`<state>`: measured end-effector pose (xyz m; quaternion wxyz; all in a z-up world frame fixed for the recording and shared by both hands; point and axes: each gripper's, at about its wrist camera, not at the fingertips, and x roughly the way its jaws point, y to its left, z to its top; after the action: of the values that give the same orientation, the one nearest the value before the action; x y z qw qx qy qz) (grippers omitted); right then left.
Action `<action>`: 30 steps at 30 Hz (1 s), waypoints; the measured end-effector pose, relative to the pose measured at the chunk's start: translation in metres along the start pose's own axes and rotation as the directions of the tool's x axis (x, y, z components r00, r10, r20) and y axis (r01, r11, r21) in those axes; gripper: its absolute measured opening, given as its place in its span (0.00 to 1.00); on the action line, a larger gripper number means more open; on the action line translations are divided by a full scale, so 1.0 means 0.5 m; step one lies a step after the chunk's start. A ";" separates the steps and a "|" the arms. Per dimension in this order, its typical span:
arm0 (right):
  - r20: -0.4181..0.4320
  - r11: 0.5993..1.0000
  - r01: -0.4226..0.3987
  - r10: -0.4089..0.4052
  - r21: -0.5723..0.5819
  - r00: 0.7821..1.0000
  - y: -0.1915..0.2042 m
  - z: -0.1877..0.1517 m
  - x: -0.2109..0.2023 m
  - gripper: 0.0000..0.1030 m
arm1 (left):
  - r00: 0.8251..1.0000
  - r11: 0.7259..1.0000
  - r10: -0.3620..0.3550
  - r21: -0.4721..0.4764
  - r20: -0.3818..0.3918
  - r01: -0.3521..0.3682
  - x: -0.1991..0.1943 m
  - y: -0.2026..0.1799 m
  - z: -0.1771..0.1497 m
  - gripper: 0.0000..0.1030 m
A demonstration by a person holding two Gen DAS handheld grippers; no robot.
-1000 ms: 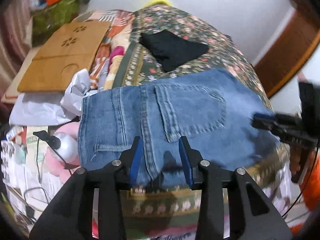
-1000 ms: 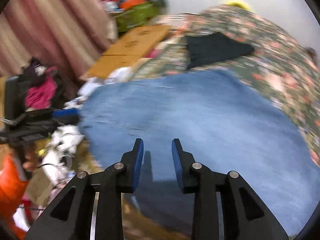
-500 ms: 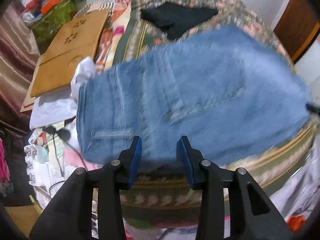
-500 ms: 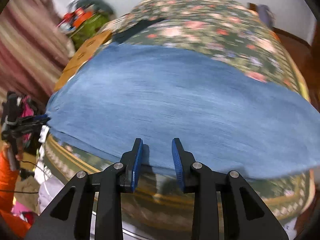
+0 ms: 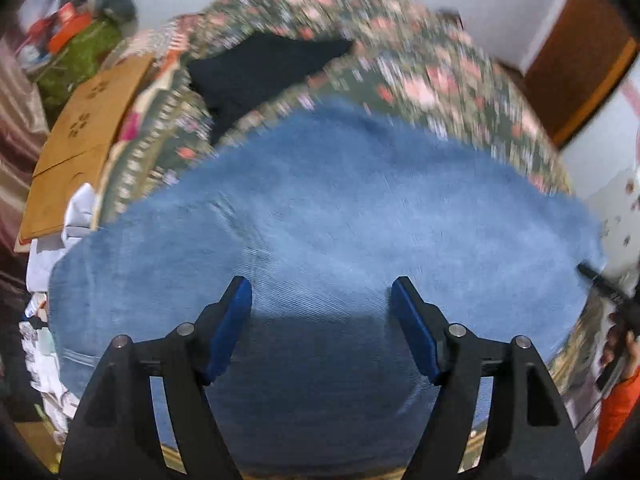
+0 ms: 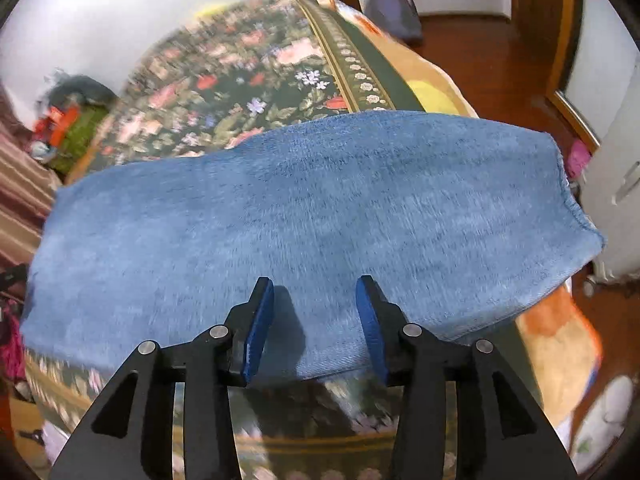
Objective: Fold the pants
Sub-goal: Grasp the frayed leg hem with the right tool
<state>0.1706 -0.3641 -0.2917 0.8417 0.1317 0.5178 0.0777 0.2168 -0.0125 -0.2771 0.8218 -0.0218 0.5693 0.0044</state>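
The blue denim pants point(image 5: 340, 220) lie spread flat across the near edge of the floral bedspread point(image 5: 420, 76). They also fill the middle of the right wrist view point(image 6: 304, 208), with their right end hanging near the bed's corner. My left gripper point(image 5: 322, 308) is open and empty, with its jaws wide apart just above the denim. My right gripper point(image 6: 316, 312) is open and empty, over the near edge of the pants. The left wrist view is blurred by motion.
A black garment point(image 5: 260, 68) lies on the bed behind the pants. A wooden board point(image 5: 84, 144) and clutter sit at the left of the bed. A wooden door point(image 5: 576, 56) and wood floor point(image 6: 500, 40) are at the right.
Both grippers have opened wider. Both views have swung to the right along the pants, and the left gripper has moved in over the denim.
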 end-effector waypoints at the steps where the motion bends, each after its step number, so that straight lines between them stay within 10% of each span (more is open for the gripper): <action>1: 0.007 1.000 0.001 -0.001 -0.001 1.000 -0.004 -0.009 -0.012 0.38 | 1.000 0.999 0.016 0.029 0.002 -0.016 0.004 -0.015 -0.005 0.76; 15: 0.129 0.902 0.062 -0.129 0.427 0.983 -0.234 -0.009 -0.100 0.43 | 1.000 0.998 0.008 -0.059 0.029 -0.006 0.007 -0.073 0.031 0.90; 30: 0.189 0.811 -0.079 -0.039 0.580 0.981 -0.309 -0.018 -0.026 0.47 | 0.996 1.000 -0.012 0.027 0.087 0.009 0.009 -0.135 0.039 0.93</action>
<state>0.1557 -0.5134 -0.3311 0.8053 0.3963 0.4317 -0.0895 0.2387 -0.0790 -0.2726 0.8461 -0.0135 0.5328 -0.0066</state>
